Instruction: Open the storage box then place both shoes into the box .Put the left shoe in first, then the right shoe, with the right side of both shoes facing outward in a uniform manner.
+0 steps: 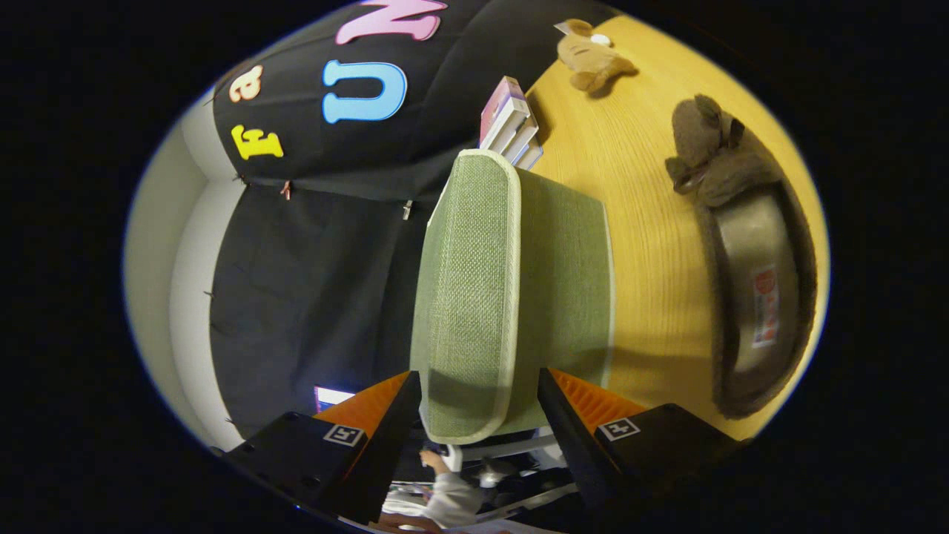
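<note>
While the view is rolled on its side, so that the wooden table [637, 222] stands like a wall to one side, we see the gripper [480, 404] with its fingers spread on either side of the green fabric storage box [511, 297]. The box's pale-trimmed lid edge [474, 297] runs out from between the fingers; whether both fingers actually press on it we cannot tell, since a slight gap seems to show at each side. Beyond the box a stack of books [511, 126] lies on the table against the black cloth wall [311, 297]. A brown furry shoe [749, 274] lies on the table well apart from the box, and a tan plush toy [593, 55] lies farther off. Below the fingers, a person's sleeve [452, 497] shows.
</note>
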{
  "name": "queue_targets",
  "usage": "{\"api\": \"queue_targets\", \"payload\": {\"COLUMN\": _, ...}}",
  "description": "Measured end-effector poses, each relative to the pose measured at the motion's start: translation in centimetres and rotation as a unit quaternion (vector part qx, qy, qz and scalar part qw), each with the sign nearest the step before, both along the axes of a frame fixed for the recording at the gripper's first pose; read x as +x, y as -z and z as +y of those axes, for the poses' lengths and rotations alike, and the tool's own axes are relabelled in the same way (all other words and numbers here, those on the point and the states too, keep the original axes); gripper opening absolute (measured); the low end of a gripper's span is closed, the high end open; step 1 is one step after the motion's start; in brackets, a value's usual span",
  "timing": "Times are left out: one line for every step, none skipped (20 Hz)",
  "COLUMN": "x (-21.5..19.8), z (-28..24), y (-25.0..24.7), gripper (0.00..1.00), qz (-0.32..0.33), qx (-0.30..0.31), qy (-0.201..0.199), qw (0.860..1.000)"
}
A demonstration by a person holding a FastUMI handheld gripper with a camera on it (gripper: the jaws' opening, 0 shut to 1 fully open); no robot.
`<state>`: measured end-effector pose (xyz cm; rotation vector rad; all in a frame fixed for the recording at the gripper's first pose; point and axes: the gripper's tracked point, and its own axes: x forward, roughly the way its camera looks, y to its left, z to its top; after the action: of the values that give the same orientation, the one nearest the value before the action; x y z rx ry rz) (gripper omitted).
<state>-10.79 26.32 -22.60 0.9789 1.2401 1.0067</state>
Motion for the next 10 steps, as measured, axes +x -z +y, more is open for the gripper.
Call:
{"api": "queue_targets", "payload": {"x": 0.2, "z": 0.2, "y": 0.1, "gripper": 0.98, "qz": 0.012, "qx": 0.009, "qy": 0.002, "qw": 1.0}}
{"api": "queue_targets", "payload": {"x": 0.3, "z": 0.4, "y": 0.3, "gripper": 0.98, "qz": 0.022, "qx": 0.015, "qy": 0.005, "qw": 1.0}}
{"api": "queue_targets", "payload": {"x": 0.2, "z": 0.6, "y": 0.3, "gripper": 0.98, "qz": 0.035, "qx": 0.023, "qy": 0.006, "qw": 0.999}}
{"api": "queue_targets", "payload": {"x": 0.0, "z": 1.0, "y": 0.0, "gripper": 0.98, "qz": 0.05, "qx": 0.034, "qy": 0.0, "qw": 0.998}}
{"api": "queue_targets", "payload": {"x": -0.3, "z": 1.3, "y": 0.0, "gripper": 0.98, "qz": 0.062, "qx": 0.042, "qy": -0.005, "qw": 0.997}}
{"api": "queue_targets", "payload": {"x": -0.5, "z": 1.6, "y": 0.0, "gripper": 0.98, "qz": 0.072, "qx": 0.049, "qy": -0.009, "qw": 0.996}}
{"api": "queue_targets", "payload": {"x": -0.4, "z": 1.6, "y": 0.0, "gripper": 0.98, "qz": 0.084, "qx": 0.053, "qy": -0.008, "qw": 0.995}}
{"api": "queue_targets", "payload": {"x": -0.4, "z": 1.7, "y": -0.1, "gripper": 0.96, "qz": 0.09, "qx": 0.057, "qy": -0.006, "qw": 0.994}}
{"api": "queue_targets", "payload": {"x": -0.4, "z": 1.6, "y": -0.2, "gripper": 0.96, "qz": 0.093, "qx": 0.059, "qy": -0.007, "qw": 0.994}}
{"api": "queue_targets", "payload": {"x": -0.4, "z": 1.6, "y": -0.6, "gripper": 0.95, "qz": 0.099, "qx": 0.064, "qy": -0.006, "qw": 0.993}}
